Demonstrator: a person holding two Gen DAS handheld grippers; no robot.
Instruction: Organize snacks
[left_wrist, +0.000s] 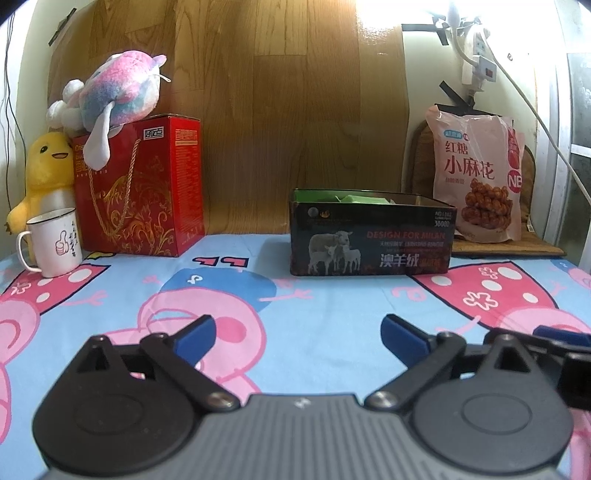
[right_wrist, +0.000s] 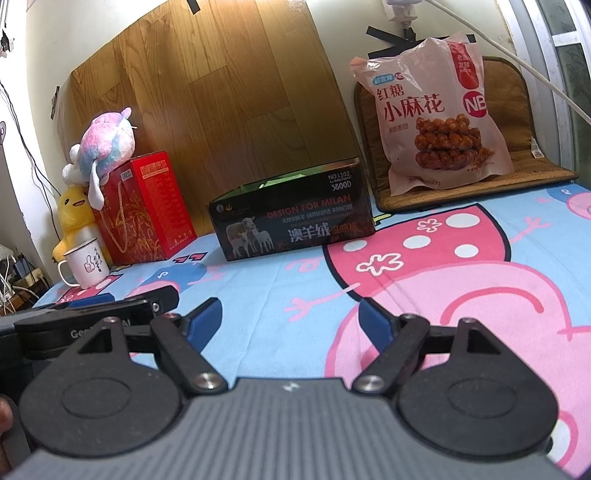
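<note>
Your left gripper (left_wrist: 297, 332) is spread wide and holds nothing, hovering low over the cartoon-print sheet (left_wrist: 332, 306) that covers the surface. Straight ahead of it, slightly to its right, sits the dark open box (left_wrist: 371, 242) with green packets (left_wrist: 364, 199) showing inside. Farther ahead and to the right, the pink snack bag (left_wrist: 476, 173) leans upright on a woven mat (left_wrist: 509, 245) against the wall. Your right gripper (right_wrist: 291, 319) is also wide and empty; from it the box lies ahead and a little left, the bag ahead to the right. Off to the left stand a red gift box (left_wrist: 144, 184) and a white mug (left_wrist: 55, 242).
</note>
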